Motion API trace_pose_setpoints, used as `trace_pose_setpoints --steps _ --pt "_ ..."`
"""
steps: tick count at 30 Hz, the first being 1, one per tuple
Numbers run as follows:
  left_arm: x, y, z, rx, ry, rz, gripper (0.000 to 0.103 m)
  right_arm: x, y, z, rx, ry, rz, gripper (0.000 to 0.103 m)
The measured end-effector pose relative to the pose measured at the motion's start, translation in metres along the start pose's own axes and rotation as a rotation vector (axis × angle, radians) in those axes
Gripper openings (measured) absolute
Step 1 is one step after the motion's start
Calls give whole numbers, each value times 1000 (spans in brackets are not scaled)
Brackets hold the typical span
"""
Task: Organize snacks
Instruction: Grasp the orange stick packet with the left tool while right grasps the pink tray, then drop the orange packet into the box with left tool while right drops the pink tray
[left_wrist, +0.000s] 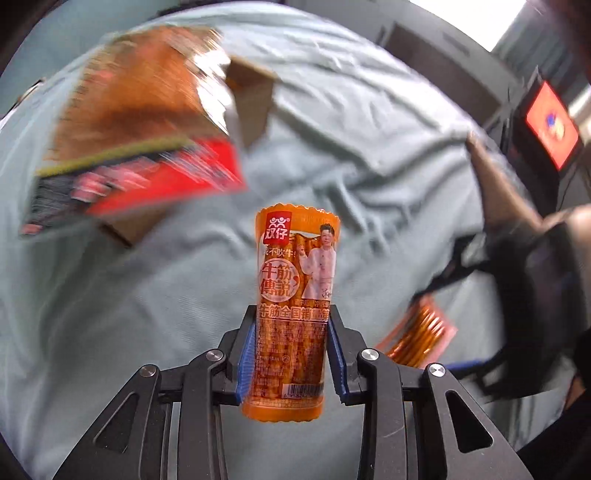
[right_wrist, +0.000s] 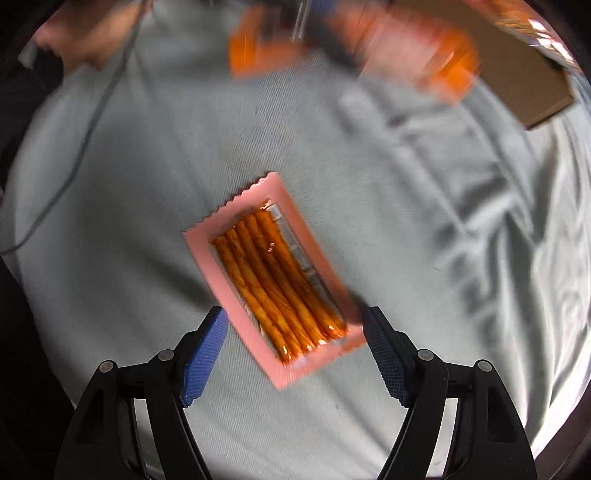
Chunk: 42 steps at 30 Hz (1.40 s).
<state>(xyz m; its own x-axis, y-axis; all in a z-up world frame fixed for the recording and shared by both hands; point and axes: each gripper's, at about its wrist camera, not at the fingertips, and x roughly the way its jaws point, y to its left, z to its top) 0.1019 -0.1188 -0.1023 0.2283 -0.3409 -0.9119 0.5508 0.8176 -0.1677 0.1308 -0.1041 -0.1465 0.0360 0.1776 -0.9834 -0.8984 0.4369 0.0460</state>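
My left gripper (left_wrist: 290, 314) is shut on an orange snack packet (left_wrist: 295, 280) with Chinese print, held upright above the grey-green cloth (left_wrist: 147, 314). My right gripper (right_wrist: 295, 325) is open, its blue pads on either side of a pink-edged packet of orange snack sticks (right_wrist: 273, 277) lying flat on the cloth (right_wrist: 147, 166). That same packet shows in the left wrist view (left_wrist: 417, 339), beside the right arm. The left gripper's packet shows blurred at the top of the right wrist view (right_wrist: 266, 51).
A cardboard box (left_wrist: 251, 103) with blurred orange and red snack packs (left_wrist: 136, 140) sits at the upper left in the left wrist view; its corner shows in the right wrist view (right_wrist: 528, 74). A cable (right_wrist: 85, 136) runs along the cloth's left side. A red screen (left_wrist: 550, 125) stands far right.
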Motion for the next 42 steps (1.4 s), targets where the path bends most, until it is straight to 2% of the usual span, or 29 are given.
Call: trace_pose_setpoints --steps 2,4,6,7,8,11,13,15,16,21,23,26,27,28,32,34,37,39,40,42 --pt "-17 8 6 -38 -47 -9 33 0 4 5 -15 -49 9 77" --pt "-34 24 15 -80 -92 -16 33 1 4 9 -21 -48 22 74" --pt "-47 36 27 -135 -141 -17 33 -5 4 8 -34 -60 38 62" --pt "-51 42 30 -152 -154 -18 33 -8 2 10 -31 -69 48 45" --pt "-55 47 37 -174 -171 -32 33 -12 -1 8 -20 -74 67 42" --pt "-72 57 54 -217 -231 -62 33 -24 -11 -5 22 -102 158 40" --pt "-84 69 65 -261 -266 -93 33 -29 -15 -12 40 -126 174 40" --pt "-98 82 75 -329 -339 -129 33 -41 -25 -21 81 -181 199 40" --pt "-102 89 82 -352 -359 -119 33 -49 -33 -23 105 -204 215 40" --pt "-84 108 122 -439 -353 38 36 -82 -74 -41 279 -370 268 40" --pt "-66 118 134 -475 -313 79 46 -91 -90 -51 352 -430 269 40" --pt "-41 126 141 -471 -213 140 53 -107 -104 -68 428 -502 243 40" --pt "-38 126 140 -462 -192 171 62 -110 -101 -71 457 -526 235 40" --pt "-38 126 137 -455 -182 204 78 -115 -99 -71 480 -542 231 40" --pt "-62 129 109 -462 -205 269 81 -142 -107 -75 594 -639 167 40" --pt "-78 128 84 -482 -217 300 81 -168 -109 -71 660 -673 100 40" --pt "-92 117 42 -493 -185 415 84 -189 -128 -43 777 -709 124 40" --pt "-94 109 9 -508 -142 480 92 -203 -139 -11 816 -716 132 40" --pt "-95 109 -4 -520 -144 474 96 -208 -143 3 833 -718 109 40" --pt "-92 107 -32 -559 -160 411 96 -213 -153 41 867 -672 67 40"
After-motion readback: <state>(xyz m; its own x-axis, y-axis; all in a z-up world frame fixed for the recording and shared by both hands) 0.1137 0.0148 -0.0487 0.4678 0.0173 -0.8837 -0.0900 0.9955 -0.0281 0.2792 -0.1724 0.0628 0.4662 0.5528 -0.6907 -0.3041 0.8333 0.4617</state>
